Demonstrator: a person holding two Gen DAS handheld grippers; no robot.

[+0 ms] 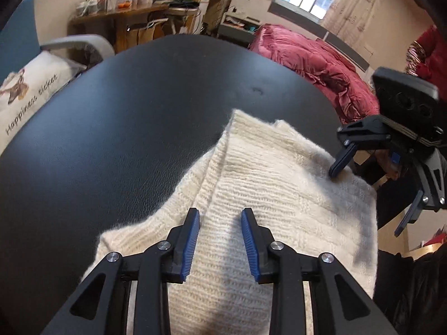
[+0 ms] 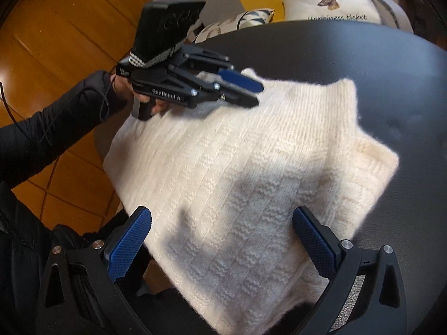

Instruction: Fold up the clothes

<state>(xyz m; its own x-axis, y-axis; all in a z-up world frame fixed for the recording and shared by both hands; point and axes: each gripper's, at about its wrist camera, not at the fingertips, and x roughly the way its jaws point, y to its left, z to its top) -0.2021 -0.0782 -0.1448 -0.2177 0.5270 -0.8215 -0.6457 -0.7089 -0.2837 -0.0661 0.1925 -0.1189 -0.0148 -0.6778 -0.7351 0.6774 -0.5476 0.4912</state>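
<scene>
We've got the cream sweater [image 1: 251, 184] folded on the black table [image 1: 125, 111]; above it our left gripper [image 1: 220, 217] gapes partway, empty, right gripper [image 2: 220, 223] wide, empty.

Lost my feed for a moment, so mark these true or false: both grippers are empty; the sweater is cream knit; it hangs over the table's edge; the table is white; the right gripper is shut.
1. Both the left gripper and right gripper are empty: true.
2. The sweater is cream knit: true.
3. It hangs over the table edge: true.
4. The table is white: false, it is black.
5. The right gripper is shut: false, its jaws stand wide open.
</scene>
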